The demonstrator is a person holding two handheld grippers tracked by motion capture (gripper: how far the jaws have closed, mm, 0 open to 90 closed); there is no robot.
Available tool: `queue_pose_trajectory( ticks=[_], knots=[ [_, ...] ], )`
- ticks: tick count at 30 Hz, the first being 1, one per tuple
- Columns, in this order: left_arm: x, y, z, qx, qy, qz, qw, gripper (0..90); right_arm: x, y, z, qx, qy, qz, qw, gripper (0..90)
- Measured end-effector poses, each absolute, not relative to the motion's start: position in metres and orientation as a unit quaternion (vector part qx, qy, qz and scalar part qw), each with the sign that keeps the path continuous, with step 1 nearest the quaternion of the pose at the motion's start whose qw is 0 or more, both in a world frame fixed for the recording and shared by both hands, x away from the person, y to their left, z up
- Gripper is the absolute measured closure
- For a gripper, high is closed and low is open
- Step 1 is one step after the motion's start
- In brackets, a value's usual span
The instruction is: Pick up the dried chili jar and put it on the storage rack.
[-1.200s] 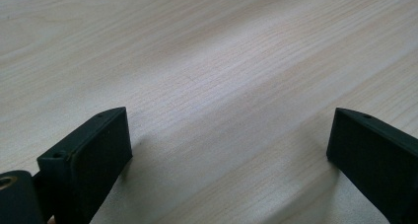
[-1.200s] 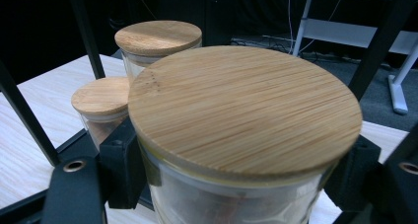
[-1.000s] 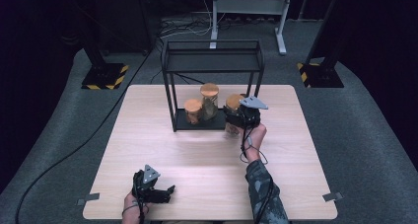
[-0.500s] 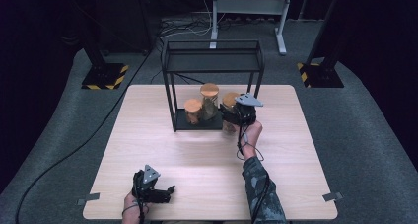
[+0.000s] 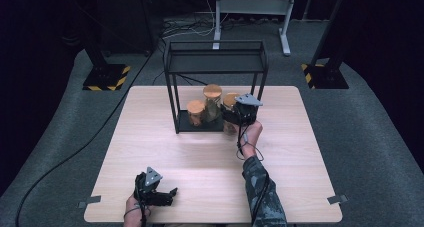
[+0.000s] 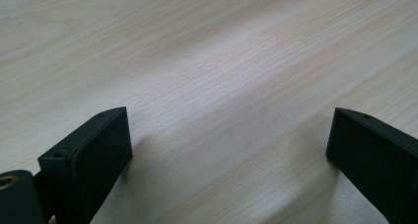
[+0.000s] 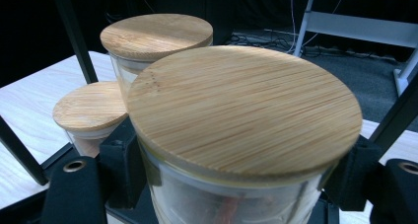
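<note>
Right gripper point(image 5: 235, 118) jaws clamped on glass jar with round bamboo lid point(image 7: 244, 110), beside black metal rack point(image 5: 215, 54), left gripper point(image 5: 162, 194) jaws spread wide over light wooden table point(image 5: 200, 152)

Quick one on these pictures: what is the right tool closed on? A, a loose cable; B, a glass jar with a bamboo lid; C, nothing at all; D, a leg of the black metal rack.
B: in the right gripper view the right tool has its two black jaws pressed against either side of the glass jar with a bamboo lid, beside two more lidded jars standing in the black rack.
</note>
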State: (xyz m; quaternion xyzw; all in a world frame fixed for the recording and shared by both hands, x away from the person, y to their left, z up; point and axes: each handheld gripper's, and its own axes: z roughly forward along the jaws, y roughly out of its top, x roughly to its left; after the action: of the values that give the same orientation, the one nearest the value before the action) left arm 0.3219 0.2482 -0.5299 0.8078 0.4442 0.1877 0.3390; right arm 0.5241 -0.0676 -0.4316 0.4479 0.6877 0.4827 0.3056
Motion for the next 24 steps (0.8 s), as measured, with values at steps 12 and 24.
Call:
queue_pose_trajectory(
  ticks=[12, 24],
  knots=[
    [0.322, 0.248, -0.530, 0.808, 0.444, 0.188, 0.339, 2.9, 0.532, -0.062, -0.438, 0.447, 0.684, 0.487, 0.309, 24.6],
    [0.322, 0.248, -0.530, 0.808, 0.444, 0.188, 0.339, 2.9, 0.539, -0.059, -0.439, 0.445, 0.683, 0.488, 0.312, 24.5]
  ],
)
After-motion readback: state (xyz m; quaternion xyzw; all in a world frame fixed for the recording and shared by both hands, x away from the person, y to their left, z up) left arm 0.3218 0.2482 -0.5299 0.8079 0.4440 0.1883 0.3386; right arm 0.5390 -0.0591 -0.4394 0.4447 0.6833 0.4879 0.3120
